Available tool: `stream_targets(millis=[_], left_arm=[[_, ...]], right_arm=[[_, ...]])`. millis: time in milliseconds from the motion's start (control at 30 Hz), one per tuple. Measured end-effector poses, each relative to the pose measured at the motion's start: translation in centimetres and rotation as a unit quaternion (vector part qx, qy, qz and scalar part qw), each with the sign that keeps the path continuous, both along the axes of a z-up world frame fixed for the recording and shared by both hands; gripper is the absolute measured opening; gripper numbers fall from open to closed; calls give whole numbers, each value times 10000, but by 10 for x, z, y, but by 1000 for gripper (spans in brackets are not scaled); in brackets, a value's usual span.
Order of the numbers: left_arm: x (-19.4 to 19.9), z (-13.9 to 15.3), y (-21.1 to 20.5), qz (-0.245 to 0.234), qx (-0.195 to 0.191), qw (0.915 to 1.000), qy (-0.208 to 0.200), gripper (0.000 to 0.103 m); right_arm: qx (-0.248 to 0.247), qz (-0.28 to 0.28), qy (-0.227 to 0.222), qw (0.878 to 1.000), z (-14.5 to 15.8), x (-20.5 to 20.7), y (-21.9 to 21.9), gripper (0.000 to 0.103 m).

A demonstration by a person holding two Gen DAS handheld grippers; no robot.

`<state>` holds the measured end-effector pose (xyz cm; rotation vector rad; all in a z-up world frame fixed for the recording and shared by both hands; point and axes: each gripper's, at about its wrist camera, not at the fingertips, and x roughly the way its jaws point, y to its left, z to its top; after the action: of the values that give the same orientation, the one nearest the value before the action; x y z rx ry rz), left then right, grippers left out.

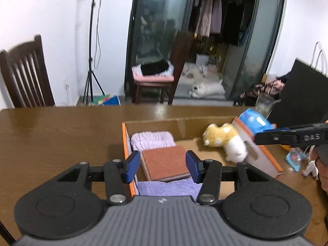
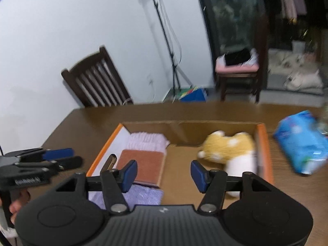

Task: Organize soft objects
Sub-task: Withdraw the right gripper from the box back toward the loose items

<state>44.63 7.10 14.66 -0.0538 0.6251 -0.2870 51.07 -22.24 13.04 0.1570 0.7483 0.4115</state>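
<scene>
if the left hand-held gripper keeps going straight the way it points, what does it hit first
Most likely the folded rust-brown cloth in the cardboard box: it lies right between the open left hand-held gripper's fingertips. Depth is unclear, so that is a guess.

Three folded cloths (image 1: 164, 162), one plush (image 1: 225, 141), one box (image 1: 180, 123).

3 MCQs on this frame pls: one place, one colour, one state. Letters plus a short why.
1. Where does the plush toy lie?
A. on the chair
B. in the box, right side
C. on the floor

2. What colour is the pad in the middle of the left-hand stack?
A. green
B. black
C. reddish brown

3. How do the left gripper and right gripper stand?
A. both open, nothing held
B. left shut on the pad
C. right shut on the toy

B: the toy rests against the box's right wall.
C: it lies between two purple cloths.
A: both pairs of jaws are apart and bare.
</scene>
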Motion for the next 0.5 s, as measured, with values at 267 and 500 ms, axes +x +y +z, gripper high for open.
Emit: stream_targets(millis=[267, 500], left_arm=[[-91, 40, -12, -155, -14, 9983, -557, 57], [-167, 13, -22, -5, -115, 9958, -913, 66]], right_arm=[[-99, -417, -569, 9975, 41, -99, -53, 65], [-127, -484, -1083, 9929, 31, -186, -63, 78]])
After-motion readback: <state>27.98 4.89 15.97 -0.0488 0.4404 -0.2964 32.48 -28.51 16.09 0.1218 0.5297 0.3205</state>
